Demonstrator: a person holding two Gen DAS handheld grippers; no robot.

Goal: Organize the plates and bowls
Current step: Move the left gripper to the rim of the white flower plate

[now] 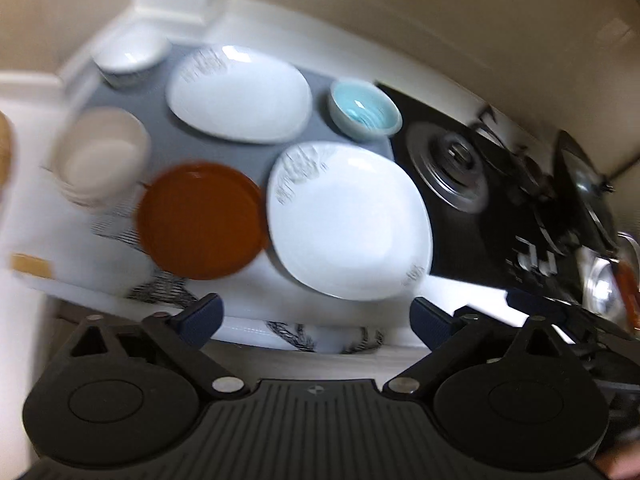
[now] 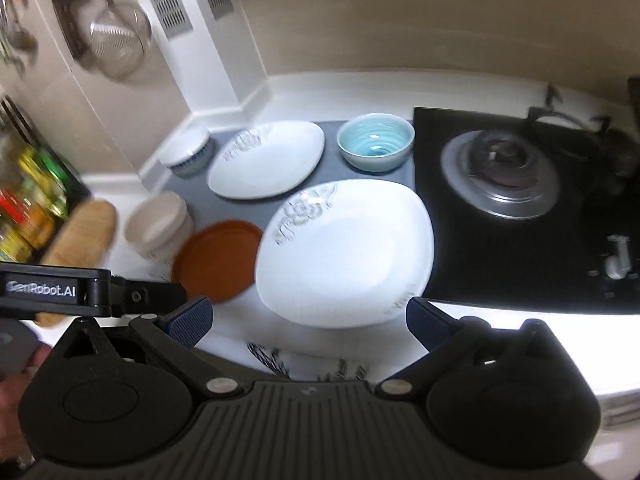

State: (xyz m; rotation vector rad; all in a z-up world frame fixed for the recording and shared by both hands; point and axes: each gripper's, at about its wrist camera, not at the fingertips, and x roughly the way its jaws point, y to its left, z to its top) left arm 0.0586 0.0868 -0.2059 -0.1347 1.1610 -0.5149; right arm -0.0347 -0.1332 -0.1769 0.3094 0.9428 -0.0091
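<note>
On the counter lie a near white plate, a far white plate, an orange-brown plate, a light blue bowl, a stack of beige bowls and a white bowl with a blue pattern. My left gripper is open and empty, above the counter's front edge. My right gripper is open and empty, just before the near white plate. The left gripper's body shows at the left of the right wrist view.
A black gas hob lies right of the plates. A grey mat lies under the far dishes. A wooden board, a rack of bottles and a hanging strainer are at the left.
</note>
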